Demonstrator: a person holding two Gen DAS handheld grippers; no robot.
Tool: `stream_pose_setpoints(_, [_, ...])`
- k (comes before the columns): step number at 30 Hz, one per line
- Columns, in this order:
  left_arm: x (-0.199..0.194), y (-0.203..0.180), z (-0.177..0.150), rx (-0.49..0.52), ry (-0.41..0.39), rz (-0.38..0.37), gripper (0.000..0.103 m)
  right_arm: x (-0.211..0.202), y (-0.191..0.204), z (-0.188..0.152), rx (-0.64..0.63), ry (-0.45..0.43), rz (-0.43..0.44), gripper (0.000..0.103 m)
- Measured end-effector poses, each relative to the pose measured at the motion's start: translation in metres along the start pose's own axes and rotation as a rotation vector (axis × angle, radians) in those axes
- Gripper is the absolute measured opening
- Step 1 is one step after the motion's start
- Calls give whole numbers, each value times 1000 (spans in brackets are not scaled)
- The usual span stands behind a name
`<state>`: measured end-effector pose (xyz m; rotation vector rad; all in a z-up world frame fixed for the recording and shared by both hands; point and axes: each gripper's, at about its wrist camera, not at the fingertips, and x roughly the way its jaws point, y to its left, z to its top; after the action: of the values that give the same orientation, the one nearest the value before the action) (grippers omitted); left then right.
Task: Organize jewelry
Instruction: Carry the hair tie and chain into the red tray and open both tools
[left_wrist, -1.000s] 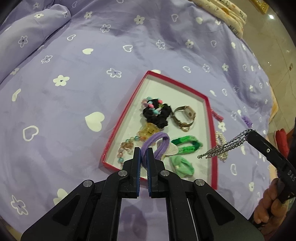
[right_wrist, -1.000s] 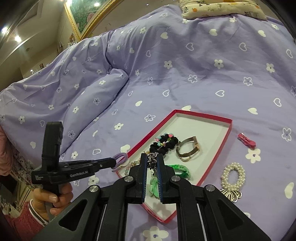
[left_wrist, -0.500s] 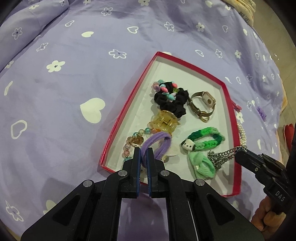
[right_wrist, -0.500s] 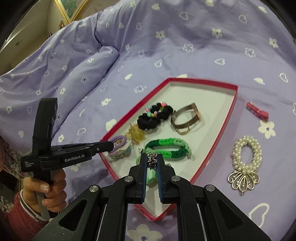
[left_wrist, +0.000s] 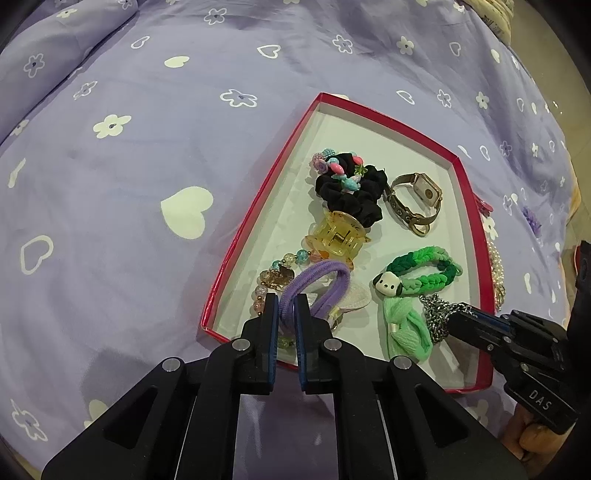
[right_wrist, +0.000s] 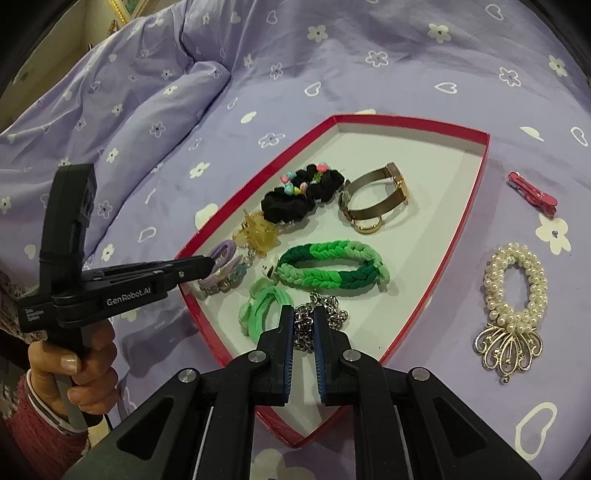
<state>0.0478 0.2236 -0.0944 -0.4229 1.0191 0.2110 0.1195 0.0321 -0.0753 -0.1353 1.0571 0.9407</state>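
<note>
Left gripper (left_wrist: 287, 314): my jaws pinch the purple hair tie (left_wrist: 321, 282), whose loop now lies down over the near left corner of the red tray (left_wrist: 236, 254); a second ago it hung a little above the tray floor. Right gripper (right_wrist: 303, 325): jaws pressed on the silver chain (right_wrist: 325, 308), which a second ago dangled in the air outside the tray's right rim and now piles on the tray floor at the near end, just beside the light green hair tie (right_wrist: 262, 308).

Tray contents, outward from the grippers:
- beaded bracelet (left_wrist: 273, 277), under and beside the purple tie;
- amber claw clip (left_wrist: 338, 236), touching the black scrunchie;
- green braided band (right_wrist: 328, 267) with a small white dog charm (left_wrist: 386, 286);
- black scrunchie (left_wrist: 351, 192) with coloured beads;
- watch (right_wrist: 373, 201) on a metal strap, at the scrunchie's right.

Outside the tray, on the lilac bedspread (right_wrist: 369, 44) printed with hearts and flowers:
- pearl bracelet (right_wrist: 515, 284) with a gold filigree pendant, to the right;
- red hair clip (right_wrist: 532, 194), farther up on the right.

All tray and bedspread items lie where they lay a second ago.
</note>
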Motion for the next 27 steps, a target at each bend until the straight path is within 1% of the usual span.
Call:
stream_pose_setpoints(9, [-1, -2, 0, 10, 4, 4, 16, 6, 4, 4, -35, 47, -14, 13])
stream_pose_setpoints(13, [-5, -3, 0, 15, -8, 6, 29, 5, 4, 4, -29, 45, -10, 13])
stream_pose_setpoints(16, [-6, -4, 0, 16, -13, 9, 33, 4, 3, 3, -28, 40, -7, 14])
stream_pose_setpoints(19, [-8, -5, 0, 18, -15, 10, 34, 2, 2, 3, -24, 32, -5, 22])
stream_pose_setpoints(21, [-10, -5, -1, 20, -18, 10, 35, -2, 2, 2, -22, 23, -5, 32])
stream_pose_setpoints(23, [-12, -5, -1, 23, -24, 16, 38, -6, 2, 3, -20, 11, -10, 33])
stream_pose_setpoints(27, [-18, -5, -3, 19, -37, 18, 41, -21, 5, 2, -28, -33, -25, 38])
